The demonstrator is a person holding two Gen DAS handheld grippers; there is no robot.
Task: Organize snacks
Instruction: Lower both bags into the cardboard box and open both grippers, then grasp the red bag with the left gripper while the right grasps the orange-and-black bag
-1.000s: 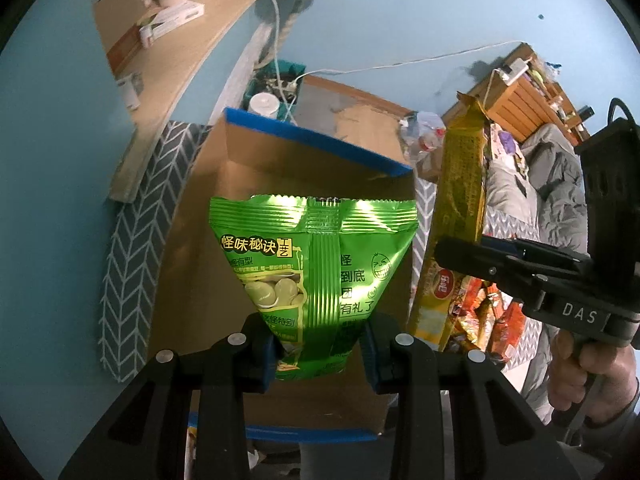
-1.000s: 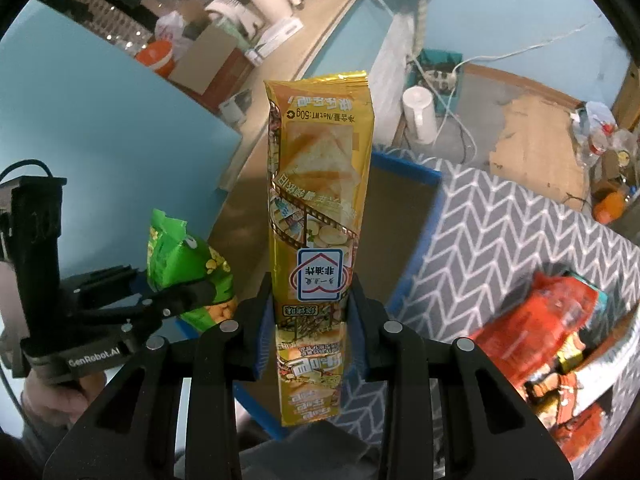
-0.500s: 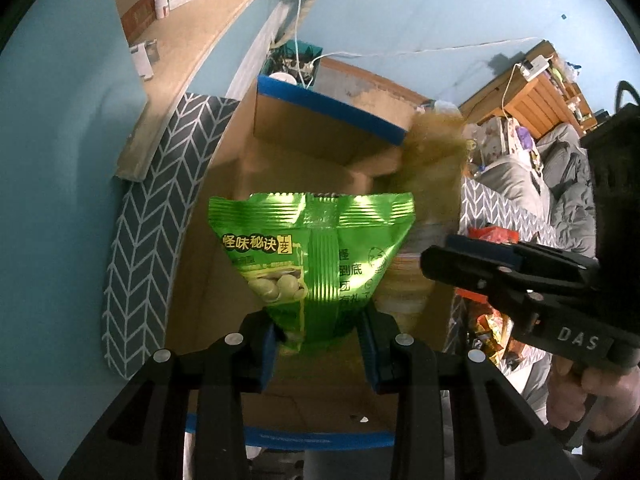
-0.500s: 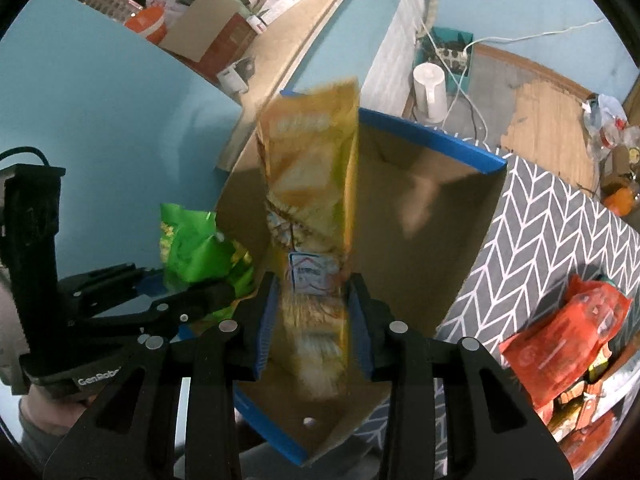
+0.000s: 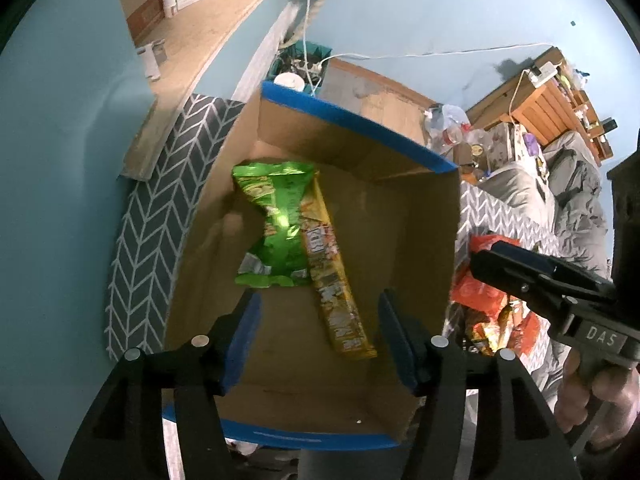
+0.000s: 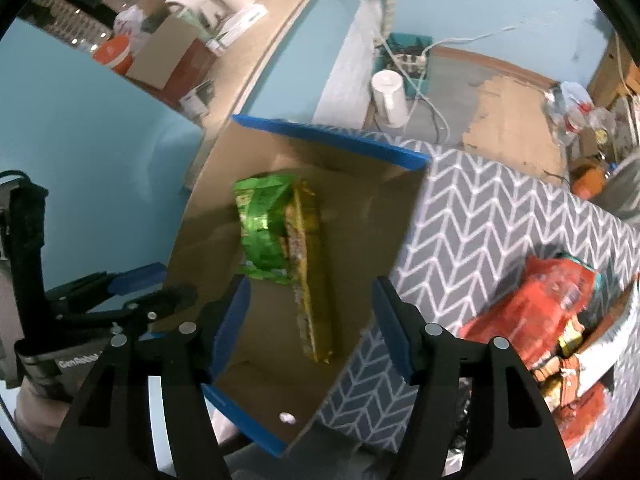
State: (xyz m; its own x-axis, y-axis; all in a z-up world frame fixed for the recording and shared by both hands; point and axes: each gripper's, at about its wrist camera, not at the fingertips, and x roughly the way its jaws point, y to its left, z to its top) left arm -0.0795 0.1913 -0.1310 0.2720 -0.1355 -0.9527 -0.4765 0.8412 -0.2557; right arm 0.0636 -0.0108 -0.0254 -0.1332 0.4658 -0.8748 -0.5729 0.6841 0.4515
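Observation:
A green snack bag [image 5: 276, 224] [image 6: 264, 228] lies on the floor of the blue-rimmed cardboard box [image 5: 416, 248] [image 6: 360, 216]. Partly under its right side lies a long yellow snack pack [image 5: 336, 292] [image 6: 314, 280]. My left gripper [image 5: 318, 330] hangs above the box, its jaws opening, with nothing between the blue pads. My right gripper [image 6: 310, 320] also hangs over the box, jaws opening and empty. Each gripper shows at the edge of the other's view, the right gripper [image 5: 560, 280] beyond the box's right wall and the left gripper [image 6: 120, 296] at its left wall.
Red and orange snack packs [image 6: 552, 312] [image 5: 488, 308] lie piled on the grey chevron cloth [image 6: 480, 208] to the right of the box. A wooden shelf [image 5: 208, 28] with small boxes runs along the blue wall at the left. A white jug [image 6: 390, 96] and cables sit behind the box.
Both grippers have opened and let go. The green bag and the yellow pack have dropped from the jaws onto the box floor.

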